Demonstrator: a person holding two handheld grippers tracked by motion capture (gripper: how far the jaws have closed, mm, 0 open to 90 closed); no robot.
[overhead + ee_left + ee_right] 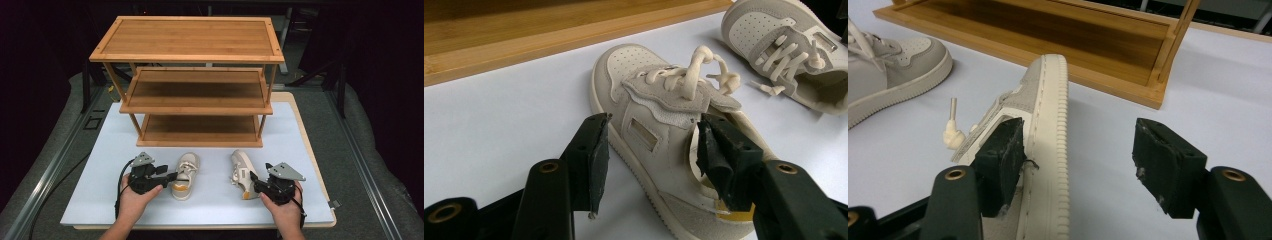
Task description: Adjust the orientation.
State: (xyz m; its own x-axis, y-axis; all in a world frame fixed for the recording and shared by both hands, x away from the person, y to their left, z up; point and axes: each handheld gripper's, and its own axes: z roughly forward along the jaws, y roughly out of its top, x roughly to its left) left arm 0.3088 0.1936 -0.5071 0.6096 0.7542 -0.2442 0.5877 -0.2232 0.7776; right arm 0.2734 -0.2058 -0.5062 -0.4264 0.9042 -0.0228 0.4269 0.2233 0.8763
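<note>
The jaws of the left gripper (649, 160) are set wide astride the heel half of the left shoe (659, 125), one pad outside its wall and the other at the collar opening; no squeeze is seen. The jaws of the right gripper (1083, 165) are also wide, with the right shoe (1043, 150) lying on its side between them, its sole turned toward the free pad, the other pad against the upper. Both shoes are found on the bench (100, 165) at about 6 o'clock from the rack (195, 80), the left shoe at 7, the right at 5. The grasping step is judged to be in hand: closing on each shoe is called for next, then a lift toward the lowest shelf (200, 125). The rack's front rail and legs are to be cleared, and the loose laces (719, 80) may be snagged.
</note>
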